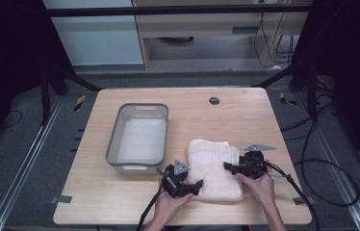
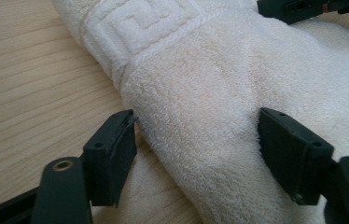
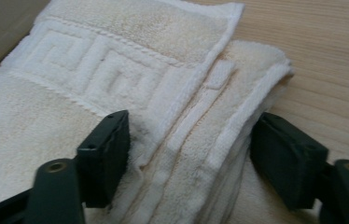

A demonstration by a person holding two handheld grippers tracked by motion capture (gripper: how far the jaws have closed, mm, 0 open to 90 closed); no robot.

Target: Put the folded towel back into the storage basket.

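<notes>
Step in hand: gripping the folded towel (image 1: 215, 168) from both sides. It lies flat on the tabletop (image 1: 245, 115), near the front edge, just right of the grey basin (image 1: 139, 134), not touching it.

Left tool (image 1: 198, 184) is at the towel's front-left corner, right tool (image 1: 227, 166) at its right edge. In the left gripper view the left tool (image 2: 196, 149) straddles a raised fold of towel (image 2: 219, 93): jaws apart, left pad at the cloth's edge, right pad pressing a dent into the pile, but not clamped. In the right gripper view the right tool (image 3: 189, 154) straddles the stacked layer edges of the towel (image 3: 130, 93): jaws apart, both pads at the cloth, no squeeze visible. So both are open around cloth, neither holding it.

Judgement: pre-grasp, likely to lift the towel or fold it again; the basin looks empty and may be the goal, can't confirm.

Next move calls for closing both tools fully on the cloth, catching all layers on the right side so none slip out, then lifting both hands together and level so the fold stays put.
</notes>
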